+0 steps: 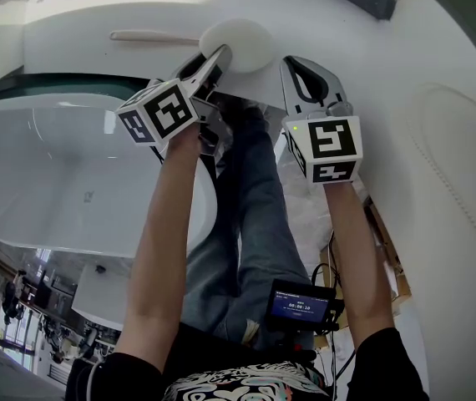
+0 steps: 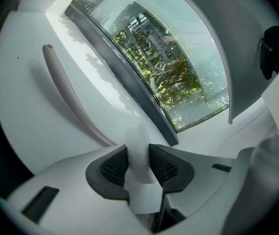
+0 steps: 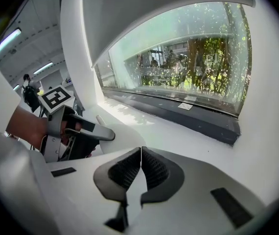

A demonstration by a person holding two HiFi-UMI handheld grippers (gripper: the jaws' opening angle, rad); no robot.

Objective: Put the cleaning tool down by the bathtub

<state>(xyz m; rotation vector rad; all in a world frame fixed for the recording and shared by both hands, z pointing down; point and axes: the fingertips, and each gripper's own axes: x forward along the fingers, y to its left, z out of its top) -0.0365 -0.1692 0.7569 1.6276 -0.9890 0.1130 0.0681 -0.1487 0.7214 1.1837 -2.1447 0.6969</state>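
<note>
The cleaning tool has a round white pad (image 1: 238, 44) and a long pale handle (image 1: 150, 36). It lies on the white ledge (image 1: 355, 32) behind the bathtub (image 1: 71, 165). My left gripper (image 1: 219, 57) is shut on the near edge of the pad. In the left gripper view the white pad (image 2: 138, 153) sits pinched between the dark pads of the left gripper (image 2: 139, 163), and the handle (image 2: 66, 89) runs away over the ledge. My right gripper (image 1: 292, 63) hovers just right of the pad, shut and empty; the right gripper view shows the right gripper (image 3: 141, 168) with its jaws touching.
A large curved window (image 2: 178, 67) runs along the back of the ledge. The person's legs in jeans (image 1: 250, 215) stand between the tub and a white curved wall (image 1: 455, 182). A small screen (image 1: 299, 305) hangs at the waist. The left gripper (image 3: 81, 129) shows in the right gripper view.
</note>
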